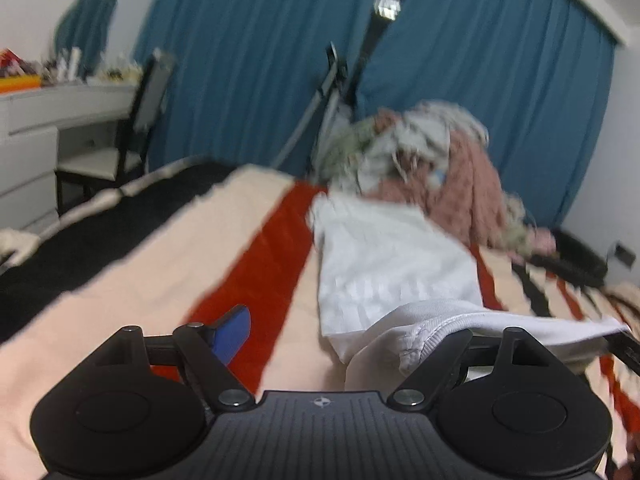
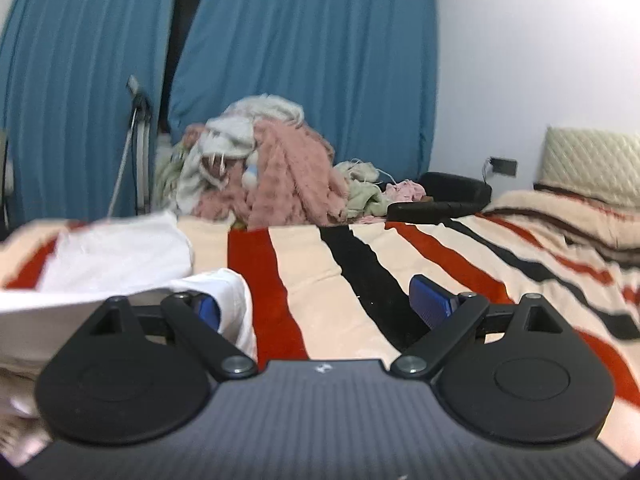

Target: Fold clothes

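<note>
1. We see one white garment (image 1: 392, 264), smooth thin cloth with a ribbed hem, lying partly folded on the striped blanket (image 1: 132, 280); its near edge drapes over our left gripper's right finger.
2. Our left gripper (image 1: 332, 336) stands wide, jaws apart; one blue pad (image 1: 232, 332) shows, and nothing is pinched between the fingers.
3. Our right gripper (image 2: 316, 304) is also spread wide, with two blue ribbed pads (image 2: 430, 300) visible; the white cloth lies against its left finger, not clamped.
4. The blanket is plush, with cream, red and black bands.
5. One heap of clothes (image 2: 272, 168), fluffy pink and pale knits, sits at the far edge before two pleated blue curtains (image 2: 312, 60).
6. One quilted cream pillow (image 2: 592, 164) rests far right.
</note>
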Action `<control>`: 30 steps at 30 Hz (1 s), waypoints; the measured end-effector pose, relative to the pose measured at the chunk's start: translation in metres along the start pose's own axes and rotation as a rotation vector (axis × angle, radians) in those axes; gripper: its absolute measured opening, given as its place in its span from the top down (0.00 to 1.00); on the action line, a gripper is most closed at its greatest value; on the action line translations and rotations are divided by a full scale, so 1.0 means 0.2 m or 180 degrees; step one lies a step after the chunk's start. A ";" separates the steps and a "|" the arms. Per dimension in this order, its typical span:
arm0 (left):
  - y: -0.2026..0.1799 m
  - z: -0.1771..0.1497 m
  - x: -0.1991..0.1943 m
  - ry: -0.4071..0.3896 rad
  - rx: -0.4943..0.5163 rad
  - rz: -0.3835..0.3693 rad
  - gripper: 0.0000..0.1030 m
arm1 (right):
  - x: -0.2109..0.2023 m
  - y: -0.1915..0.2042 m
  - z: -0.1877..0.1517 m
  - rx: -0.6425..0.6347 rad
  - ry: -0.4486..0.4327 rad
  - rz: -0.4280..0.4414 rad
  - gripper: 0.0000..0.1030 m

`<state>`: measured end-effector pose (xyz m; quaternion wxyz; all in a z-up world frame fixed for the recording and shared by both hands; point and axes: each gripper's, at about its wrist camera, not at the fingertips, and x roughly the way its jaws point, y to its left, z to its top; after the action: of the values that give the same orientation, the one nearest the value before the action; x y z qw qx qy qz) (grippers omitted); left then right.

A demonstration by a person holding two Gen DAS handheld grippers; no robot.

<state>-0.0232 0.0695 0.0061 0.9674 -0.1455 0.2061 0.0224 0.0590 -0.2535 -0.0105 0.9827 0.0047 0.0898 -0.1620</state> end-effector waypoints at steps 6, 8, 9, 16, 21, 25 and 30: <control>-0.02 0.26 -0.29 -0.0631 -0.0209 0.0000 0.20 | -0.30 -0.03 0.32 0.0247 -0.0452 0.0120 0.10; -0.05 0.42 -0.45 -0.0862 -0.0311 -0.0070 0.20 | -0.41 -0.04 0.51 0.0225 -0.0710 0.0177 0.10; -0.08 0.52 -0.53 -0.0989 -0.0329 -0.0104 0.20 | -0.47 -0.04 0.62 0.0224 -0.0826 0.0209 0.10; -0.32 1.21 -1.05 -0.1791 -0.0165 -0.0278 0.16 | -0.79 -0.16 1.43 0.0344 -0.1327 0.0520 0.10; -0.53 1.69 -1.32 -0.2103 0.0032 -0.0361 0.13 | -0.93 -0.23 1.96 0.0305 -0.1626 0.0553 0.10; -0.73 1.97 -1.33 -0.2194 0.0209 -0.0329 0.10 | -0.90 -0.23 2.24 0.0208 -0.1751 0.0446 0.09; -0.87 2.06 -0.88 -0.1757 0.0264 -0.0376 0.08 | -0.59 -0.19 2.29 -0.0025 -0.1477 0.0275 0.09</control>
<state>-0.0040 0.0257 0.4850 0.9917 -0.1060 -0.0733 -0.0037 0.0180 -0.2690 0.4624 0.9831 -0.0326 -0.1381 -0.1161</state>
